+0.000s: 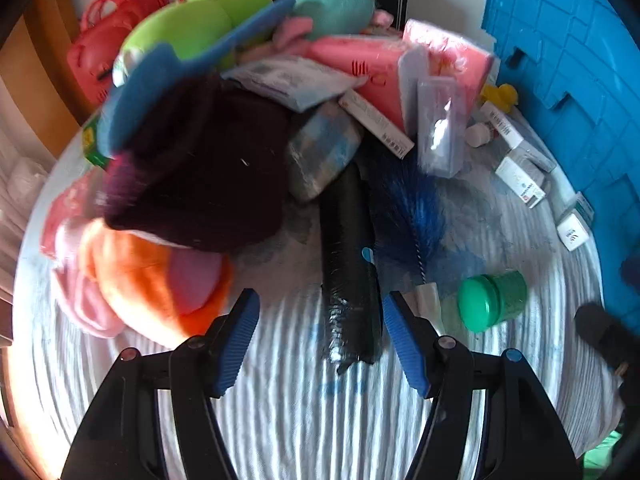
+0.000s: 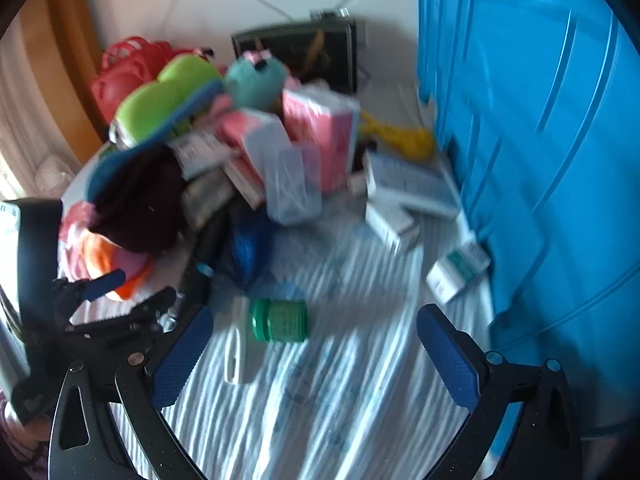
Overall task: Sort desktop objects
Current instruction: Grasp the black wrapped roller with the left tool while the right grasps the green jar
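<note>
A heap of desk clutter lies on a striped cloth [image 1: 288, 408]. My left gripper [image 1: 320, 316] is open just above the cloth. The near end of a black wrapped roll [image 1: 348, 280] lies between its blue pads, close to the right one and not squeezed. Right of the roll are a blue feather duster [image 1: 404, 200], a green-lidded jar [image 1: 490, 300] on its side and a white tube [image 2: 236, 344]. My right gripper [image 2: 316, 336] is open and empty, with the jar [image 2: 280, 320] just beyond its fingertips. The left gripper [image 2: 132, 292] shows at that view's left edge.
Behind the roll are piled an orange and pink plush [image 1: 136, 280], a dark maroon plush [image 1: 200, 168], a green plush [image 1: 180, 32], pink packs [image 1: 448, 52] and a clear case [image 1: 440, 128]. Small white boxes [image 1: 520, 176] lie beside a tall blue crate [image 1: 580, 60]. Red baskets [image 1: 104, 48] stand back left.
</note>
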